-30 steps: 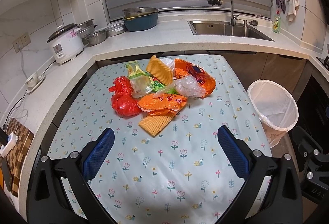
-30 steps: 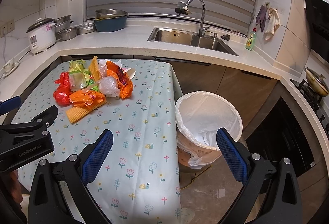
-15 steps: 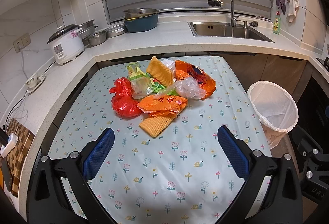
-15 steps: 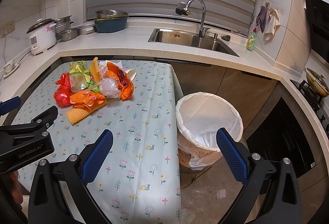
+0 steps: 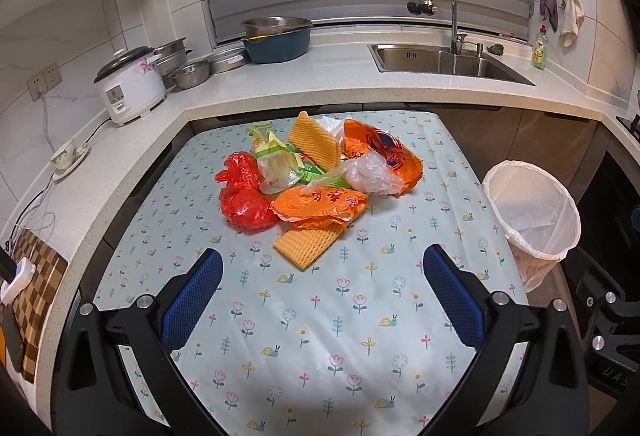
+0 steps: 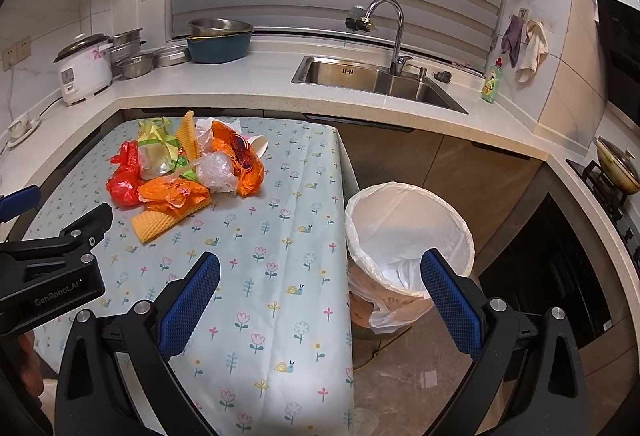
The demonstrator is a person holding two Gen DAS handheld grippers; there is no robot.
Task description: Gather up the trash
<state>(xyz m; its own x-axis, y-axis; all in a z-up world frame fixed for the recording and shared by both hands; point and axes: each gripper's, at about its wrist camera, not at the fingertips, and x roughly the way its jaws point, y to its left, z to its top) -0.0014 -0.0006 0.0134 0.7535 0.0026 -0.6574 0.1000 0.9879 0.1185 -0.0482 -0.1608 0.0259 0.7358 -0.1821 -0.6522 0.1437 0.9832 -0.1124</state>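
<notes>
Left wrist view: the left gripper (image 5: 320, 292) is spread wide and empty, facing the heap of crumpled plastic wrappers and bags (image 5: 316, 180) mid-table.

Right wrist view: the right gripper (image 6: 320, 292) is likewise released and empty. The white-lined waste bin (image 6: 408, 236) stands beside the table edge. Risk: light wrappers may slip out or miss the bin.

two orange bags (image 5: 320, 205) (image 5: 384, 152), one red bag (image 5: 244, 196), one clear bag (image 5: 370, 172), two yellow wafers (image 5: 308, 243) (image 5: 314, 144), one green-yellow wrapper (image 5: 276, 160), one lined bin (image 5: 532, 212), one rice cooker (image 5: 130, 86), one sink (image 5: 440, 60), one soap bottle (image 5: 539, 47), two grippers (image 5: 320, 296) (image 6: 316, 300).
</notes>
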